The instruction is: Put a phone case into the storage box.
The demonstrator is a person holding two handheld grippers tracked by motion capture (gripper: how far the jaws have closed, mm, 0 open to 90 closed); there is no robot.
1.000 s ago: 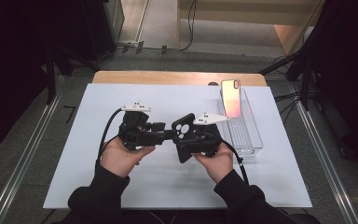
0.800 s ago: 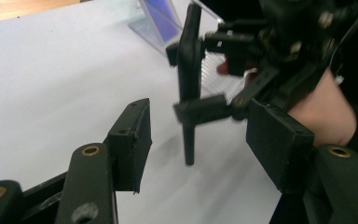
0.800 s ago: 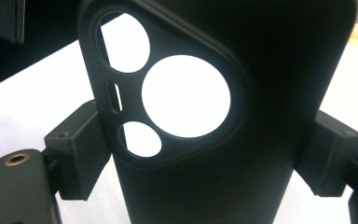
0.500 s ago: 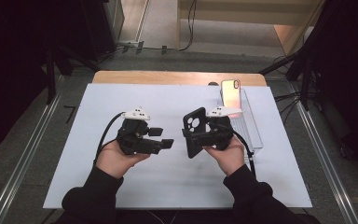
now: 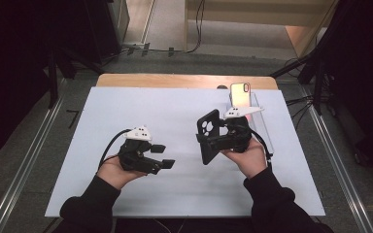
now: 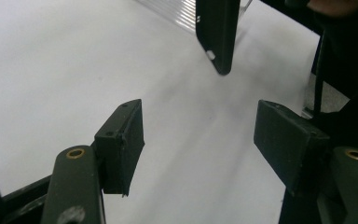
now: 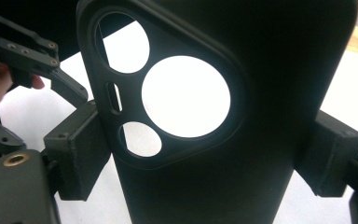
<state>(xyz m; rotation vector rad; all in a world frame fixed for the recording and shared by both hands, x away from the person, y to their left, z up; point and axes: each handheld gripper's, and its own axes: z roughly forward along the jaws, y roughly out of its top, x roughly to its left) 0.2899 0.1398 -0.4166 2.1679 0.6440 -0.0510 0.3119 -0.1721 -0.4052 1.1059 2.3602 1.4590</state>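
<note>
Phone case, black with round camera cut-outs, stands upright just right of centre in the high view, clamped across its width by the right gripper; in the right gripper view the pads press on both long edges of the case. Its long axis runs roughly vertical, the lower end hanging just above the white table sheet. The left gripper, lower left of the case, holds nothing: its jaws have just been opening and stand apart over bare sheet, as its own view shows, with the case's edge near the top of the frame ahead. The right hand is plainly the nearer one, already holding the case. A phone leans in a clear tray to the upper right, close behind the right gripper. Open sheet lies between the two grippers and toward the left, giving free room; the tray crowds the right side.
</note>
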